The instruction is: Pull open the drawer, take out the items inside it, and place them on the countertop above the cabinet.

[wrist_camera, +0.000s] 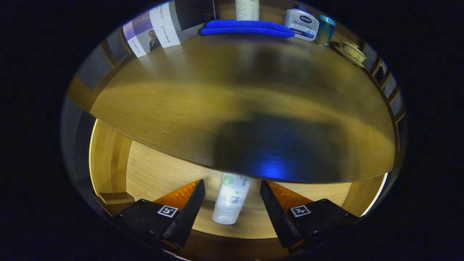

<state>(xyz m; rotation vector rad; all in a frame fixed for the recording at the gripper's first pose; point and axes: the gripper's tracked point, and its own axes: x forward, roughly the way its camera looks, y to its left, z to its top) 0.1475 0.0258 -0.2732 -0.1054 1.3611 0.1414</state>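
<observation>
A tube (231, 198) lies in the open drawer (159, 170) between my spread fingers (188, 206), under the countertop (232, 105). At twelve o'clock, far back, a towel (246, 28); books (159, 27) at eleven, a bottle (301, 24) at one.

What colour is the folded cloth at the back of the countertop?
Bright blue. The gripper view shows the folded cloth beyond the open gripper.

Drawer (152, 174): pulled open below countertop edge; light wood floor and side walls visible, front part exposed, rear hidden under top.

White tube (232, 197): plastic, green mark and small printed label on body; lying flat on drawer floor, cap end toward camera, far end tucked under countertop edge. Sole item visible in drawer.

Countertop (224, 105): dark brown wood, glossy, broad bare area in middle above drawer.
</observation>
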